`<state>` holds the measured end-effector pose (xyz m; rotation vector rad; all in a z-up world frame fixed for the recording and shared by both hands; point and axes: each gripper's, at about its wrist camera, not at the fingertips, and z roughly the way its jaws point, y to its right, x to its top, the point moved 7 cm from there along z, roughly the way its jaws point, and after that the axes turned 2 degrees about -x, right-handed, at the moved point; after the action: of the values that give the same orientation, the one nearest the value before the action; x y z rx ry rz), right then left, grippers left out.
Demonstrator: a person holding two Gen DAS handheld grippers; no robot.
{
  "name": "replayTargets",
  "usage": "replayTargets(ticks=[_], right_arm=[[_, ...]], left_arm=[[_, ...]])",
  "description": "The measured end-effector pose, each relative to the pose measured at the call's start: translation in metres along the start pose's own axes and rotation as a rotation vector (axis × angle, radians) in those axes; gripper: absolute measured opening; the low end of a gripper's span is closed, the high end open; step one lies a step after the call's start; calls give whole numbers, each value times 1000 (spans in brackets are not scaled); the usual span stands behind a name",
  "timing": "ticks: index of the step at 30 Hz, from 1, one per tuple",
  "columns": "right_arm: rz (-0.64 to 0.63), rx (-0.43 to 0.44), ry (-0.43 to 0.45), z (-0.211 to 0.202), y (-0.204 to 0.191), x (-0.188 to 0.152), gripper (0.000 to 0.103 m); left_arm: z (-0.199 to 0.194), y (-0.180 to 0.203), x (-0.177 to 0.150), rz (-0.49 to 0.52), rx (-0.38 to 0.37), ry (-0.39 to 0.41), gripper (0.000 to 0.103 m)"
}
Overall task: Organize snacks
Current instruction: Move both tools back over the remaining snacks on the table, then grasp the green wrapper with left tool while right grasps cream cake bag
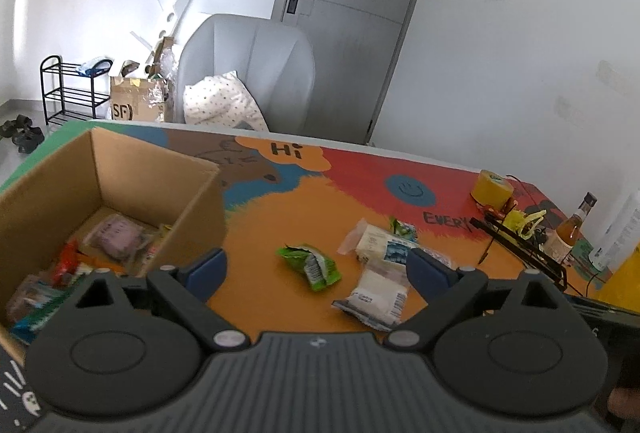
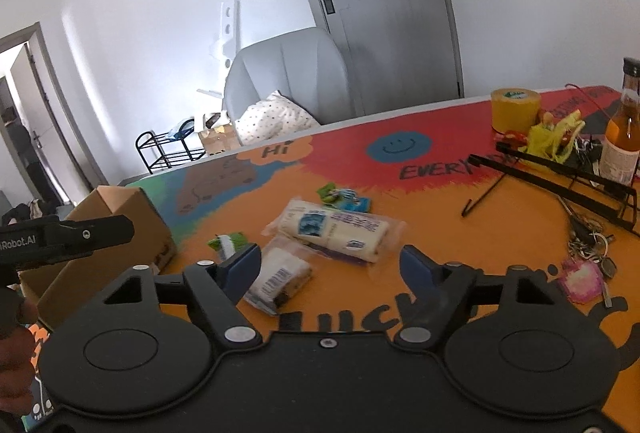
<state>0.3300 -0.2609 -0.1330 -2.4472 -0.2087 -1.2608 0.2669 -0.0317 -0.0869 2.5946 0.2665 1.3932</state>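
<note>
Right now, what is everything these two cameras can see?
cardboard box: one, brown, table's left, snack packets inside
green packet: one, torn, mid-table
white packets: two, beside the green packet
small green-and-blue packet: one, behind the white packets
tape roll: one, yellow, far right
bottle: one, orange liquid, right edge
black rack: one, right side
keys: one bunch, right, near
table: one, orange, red, blue print
armchair: one, grey, spotted pillow on it
shoe rack: one, black, by the wall
door: one, grey, shut
left gripper: fingers open, empty
right gripper: fingers open, empty
</note>
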Motion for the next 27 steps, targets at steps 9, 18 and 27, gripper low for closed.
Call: replayTargets(ticks=[9,18,27], right_arm=[[27,21,-32,28,14,2,57],[17,45,-54,59,15,10,55],[6,66,-67,88,11,19,52]], left_arm=[[42,5,-6,-8,4,-70,68],[81,2,-14,-27,6,-143,48],[115,-4,-20,-51,27,-204,47]])
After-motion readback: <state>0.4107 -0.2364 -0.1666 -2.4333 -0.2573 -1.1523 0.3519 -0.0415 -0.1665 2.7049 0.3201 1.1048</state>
